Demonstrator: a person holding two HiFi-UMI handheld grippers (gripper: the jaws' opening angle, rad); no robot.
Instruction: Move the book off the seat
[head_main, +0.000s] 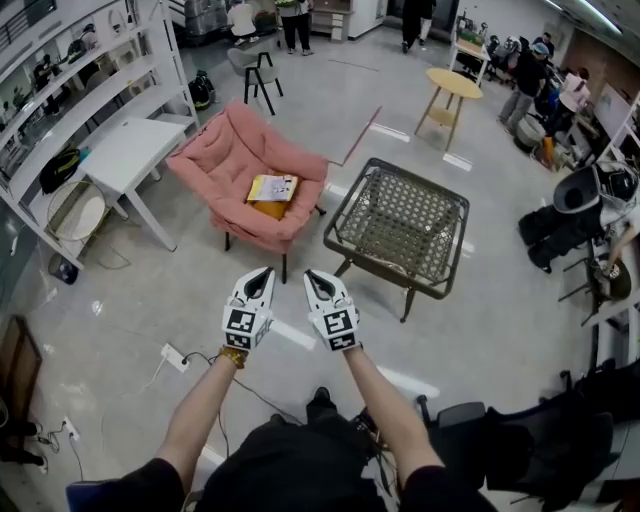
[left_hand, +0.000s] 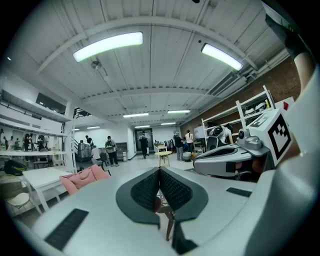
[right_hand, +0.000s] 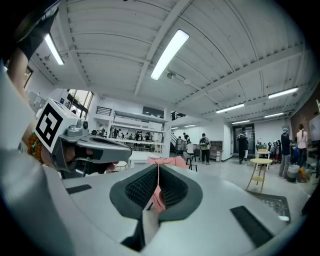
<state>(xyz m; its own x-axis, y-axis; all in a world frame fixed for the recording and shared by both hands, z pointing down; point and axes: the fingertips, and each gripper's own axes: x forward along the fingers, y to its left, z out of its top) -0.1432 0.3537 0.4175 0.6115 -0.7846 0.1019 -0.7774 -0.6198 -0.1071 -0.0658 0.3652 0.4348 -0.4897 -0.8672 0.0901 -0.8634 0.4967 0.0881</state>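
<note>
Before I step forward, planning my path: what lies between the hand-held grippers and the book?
Head view: only bare floor and the pink chair's front cushion edge before the book; the wicker frame stands aside, right.

Print on the book (head_main: 272, 188) illegibly small; pink chair (right_hand: 172, 161) partly behind fingers (right_hand: 175, 189) of the right gripper (right_hand: 158, 169).

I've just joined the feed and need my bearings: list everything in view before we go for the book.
book: one, yellow, on the armchair's seat
armchair: one, pink, upper centre
woven chair: one, dark, right of the armchair
white table: one, left of the armchair
round table: one, wooden, far right
power strip: one, white, floor at lower left
people: several, far end
left gripper: one, white, shut, bottom centre
right gripper: one, white, shut, beside it
</note>
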